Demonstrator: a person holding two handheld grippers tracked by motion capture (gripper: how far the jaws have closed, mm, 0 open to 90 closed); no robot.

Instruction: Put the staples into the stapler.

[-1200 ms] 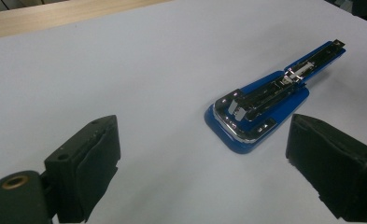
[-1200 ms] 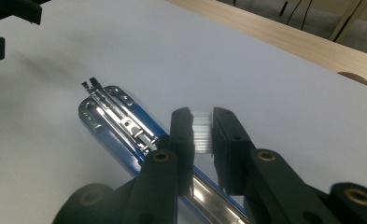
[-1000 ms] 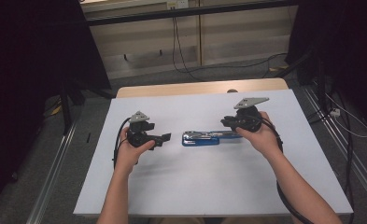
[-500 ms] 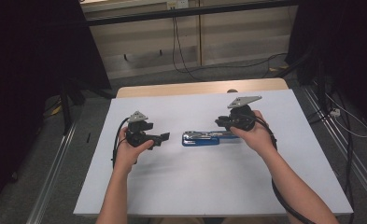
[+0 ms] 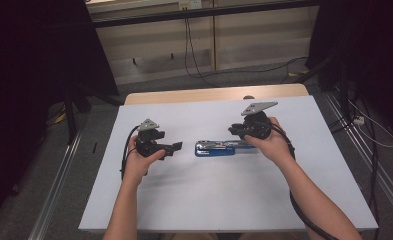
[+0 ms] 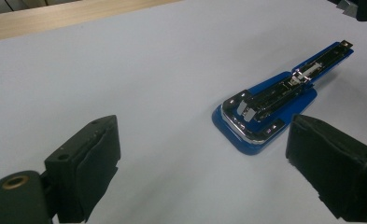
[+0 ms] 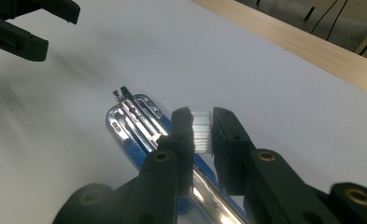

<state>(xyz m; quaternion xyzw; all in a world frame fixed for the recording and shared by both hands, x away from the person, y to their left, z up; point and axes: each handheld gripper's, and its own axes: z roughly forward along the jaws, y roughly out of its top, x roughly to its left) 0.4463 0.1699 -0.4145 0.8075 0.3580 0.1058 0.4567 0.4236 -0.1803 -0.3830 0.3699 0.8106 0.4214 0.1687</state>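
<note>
Stapler: blue, opened out flat, lying lengthwise near the middle of the table between the two grippers; its metal staple channel faces up
Table: covered by a pale sheet, with a wooden edge at the far side; bare around the stapler, nothing lying between it and either gripper
Floor: grey, with cables trailing behind the table
Left gripper: held just above the table left of the stapler, pointing at its wide end; jaws spread wide with nothing between them; the stapler lies just ahead, not touched
Right gripper: over the stapler's right part; jaws nearly together, pinching a small white strip of staples just above the channel
</note>
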